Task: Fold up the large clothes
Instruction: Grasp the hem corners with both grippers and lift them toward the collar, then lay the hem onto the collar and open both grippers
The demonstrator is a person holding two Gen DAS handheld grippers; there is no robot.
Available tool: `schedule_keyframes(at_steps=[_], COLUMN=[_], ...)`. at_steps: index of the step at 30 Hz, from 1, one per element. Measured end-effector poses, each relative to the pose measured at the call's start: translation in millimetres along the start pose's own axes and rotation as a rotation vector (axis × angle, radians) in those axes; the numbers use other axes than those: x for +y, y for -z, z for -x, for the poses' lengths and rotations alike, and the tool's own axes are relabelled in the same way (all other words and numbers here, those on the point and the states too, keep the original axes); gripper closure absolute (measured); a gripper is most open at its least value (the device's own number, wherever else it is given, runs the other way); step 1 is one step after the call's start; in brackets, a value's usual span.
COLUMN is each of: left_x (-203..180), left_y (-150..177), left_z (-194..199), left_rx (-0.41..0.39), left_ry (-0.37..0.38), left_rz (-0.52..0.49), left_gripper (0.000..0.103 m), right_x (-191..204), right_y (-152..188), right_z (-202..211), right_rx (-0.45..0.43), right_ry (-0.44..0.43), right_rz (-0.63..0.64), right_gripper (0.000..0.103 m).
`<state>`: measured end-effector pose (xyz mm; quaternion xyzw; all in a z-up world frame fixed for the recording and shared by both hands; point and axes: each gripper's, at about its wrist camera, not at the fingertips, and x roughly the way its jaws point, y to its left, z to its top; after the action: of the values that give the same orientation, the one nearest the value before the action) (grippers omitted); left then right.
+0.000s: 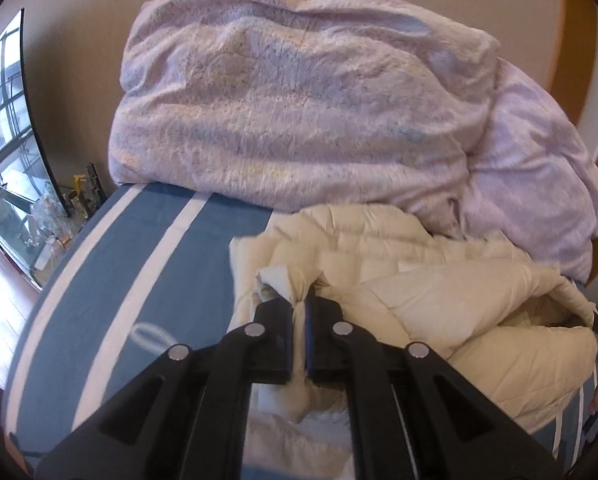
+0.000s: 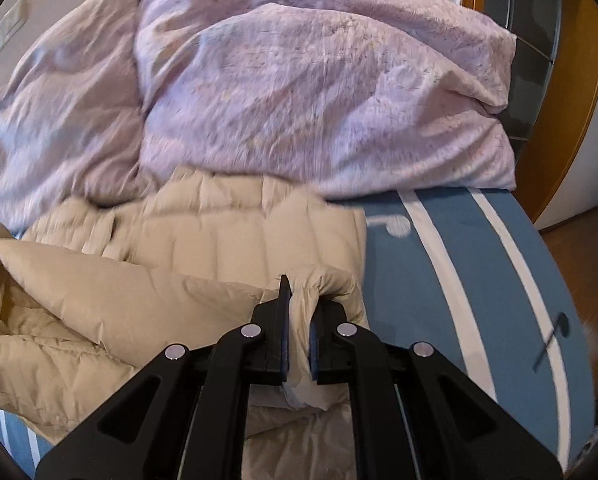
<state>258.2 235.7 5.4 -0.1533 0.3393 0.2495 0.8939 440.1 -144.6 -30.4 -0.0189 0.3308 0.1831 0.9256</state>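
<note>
The cream quilted down jacket (image 1: 399,280) is lying crumpled across the lower middle and right of the left wrist view, on the blue striped bed (image 1: 147,264), just in front of a heaped lilac duvet (image 1: 299,100) filling the upper frame. The left gripper (image 1: 298,308) is pinching a bunched edge of the jacket between nearly closed jaws; the right gripper (image 2: 299,308) is likewise clamping a fold of it at lower centre. The jacket is looking light, puffy and soft, its smooth shell probably slippery, so it is likely sagging between holds; gripping seams or hem edges is seeming safest
</note>
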Motion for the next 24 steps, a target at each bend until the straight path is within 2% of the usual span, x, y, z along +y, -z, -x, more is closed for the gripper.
schedule_keyframes(at_steps=[3,8,10,11,12,13,14,15,16,17,21,23,24], left_x=[-2.7,-5.4,-4.2,-2.7,-1.1,0.4,1.0,1.2,0.4,-0.8,-8.8,-20.2,-23.6], left_y=[-12.0,-18.6,-22.3,-24.1,-26.8,-29.1,-31.0,-32.5,-32.8,-31.2,-20.0,-14.0,-12.9], left_z=[-35.6,-82.1,-90.1,-90.8,-88.3,-82.7,-74.3,-66.5,-58.7,-50.5,-41.7,-53.7,-61.0], left_rx=[0.026,0.050,0.052,0.047,0.031,0.006,-0.032,-0.066,-0.095,-0.117,-0.150,-0.141,-0.129], left_ry=[-0.013,-0.016,0.001,0.012,0.027,0.041,0.039,0.028,0.019,0.020,0.021,-0.024,-0.046], left_rz=[0.022,0.076,0.110,0.122,0.140,0.151,0.152,0.145,0.135,0.117,0.076,0.031,0.018], left_gripper=[0.098,0.093,0.084,0.073,0.058,0.048,0.025,0.017,0.016,0.016,0.016,0.016,0.016], right_x=[1.6,-0.2,-6.1,-11.1,-17.3,-21.1,-26.9,-31.3,-33.5,-34.0,-19.4,-6.9,-2.0], right_y=[-13.8,-32.5,-39.0,-42.2,-44.8,-46.2,-46.6,-45.3,-42.5,-40.1,-18.6,-14.3,-14.4], right_z=[-24.3,-54.0,-57.3,-55.5,-51.3,-48.0,-40.4,-29.9,-19.3,-13.6,-17.4,-33.1,-41.8], right_rx=[0.004,-0.001,-0.002,-0.010,-0.027,-0.043,-0.079,-0.134,-0.188,-0.205,-0.167,-0.128,-0.114], right_ry=[0.010,-0.013,-0.042,-0.063,-0.089,-0.115,-0.147,-0.139,-0.123,-0.123,-0.149,-0.098,-0.063], right_rz=[-0.024,-0.073,-0.108,-0.130,-0.154,-0.168,-0.186,-0.194,-0.185,-0.168,-0.078,-0.028,-0.014], right_gripper=[0.095,0.080,0.075,0.070,0.062,0.037,0.017,0.016,0.016,0.016,0.026,0.035,0.037])
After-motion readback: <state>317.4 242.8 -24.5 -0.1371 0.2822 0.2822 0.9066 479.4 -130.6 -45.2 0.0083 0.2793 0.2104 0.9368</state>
